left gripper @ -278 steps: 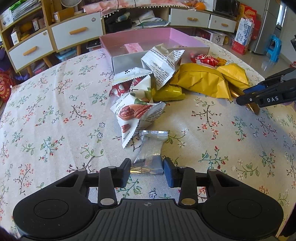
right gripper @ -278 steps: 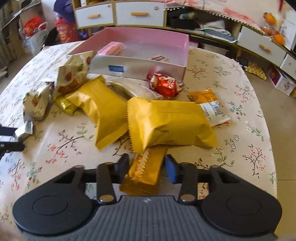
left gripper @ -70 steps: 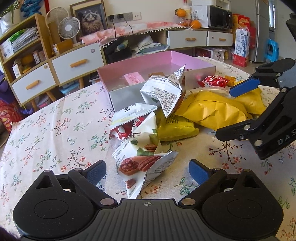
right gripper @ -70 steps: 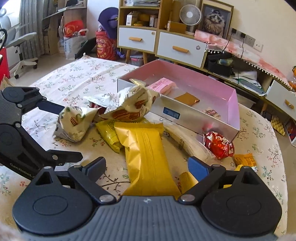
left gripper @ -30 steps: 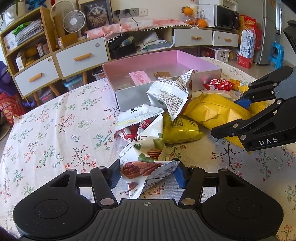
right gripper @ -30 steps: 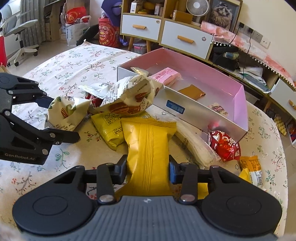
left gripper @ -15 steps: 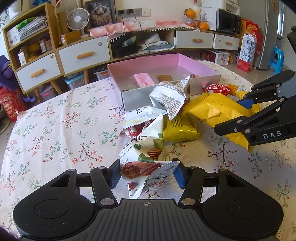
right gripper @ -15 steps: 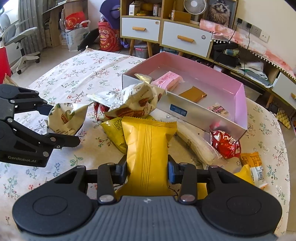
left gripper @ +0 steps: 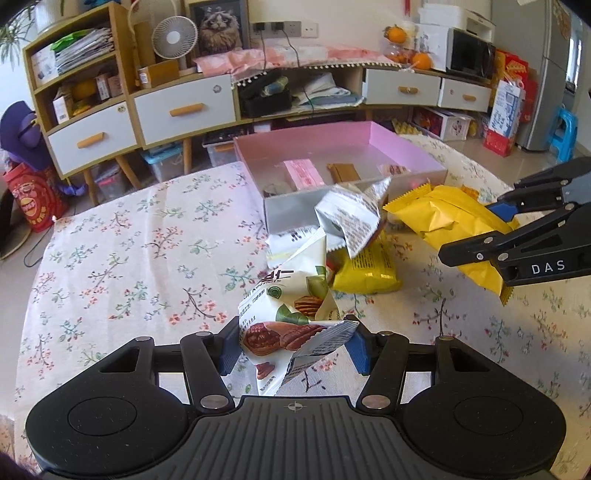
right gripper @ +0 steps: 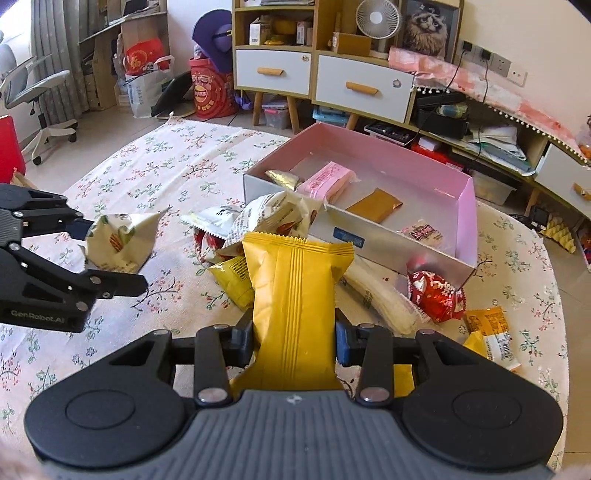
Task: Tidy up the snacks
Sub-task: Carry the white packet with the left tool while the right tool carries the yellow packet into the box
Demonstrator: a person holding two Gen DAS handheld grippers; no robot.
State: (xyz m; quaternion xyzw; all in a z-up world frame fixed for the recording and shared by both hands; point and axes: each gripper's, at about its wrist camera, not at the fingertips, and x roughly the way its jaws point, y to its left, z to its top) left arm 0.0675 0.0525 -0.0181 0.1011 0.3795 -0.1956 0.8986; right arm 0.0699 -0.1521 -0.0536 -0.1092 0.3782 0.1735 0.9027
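Fingers of the left gripper [left gripper: 293, 345] are clenched on a pecan packet [left gripper: 291, 325], the right gripper's [right gripper: 294, 341] on a yellow packet [right gripper: 295, 295], both held short of the pink box [right gripper: 466, 206].

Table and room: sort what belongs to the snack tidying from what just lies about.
Job: pecan packet in left gripper; yellow packet in right gripper; pink box; red snack.
Lying about: fan; cat picture; oranges.

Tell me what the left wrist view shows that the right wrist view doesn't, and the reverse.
Only the left wrist view: the microwave and oranges.
Only the right wrist view: the gold wrapper in the box corner, the red foil snack and the office chair.
Both: the pink box, the nut packet in the left gripper, and the yellow packet in the right gripper.
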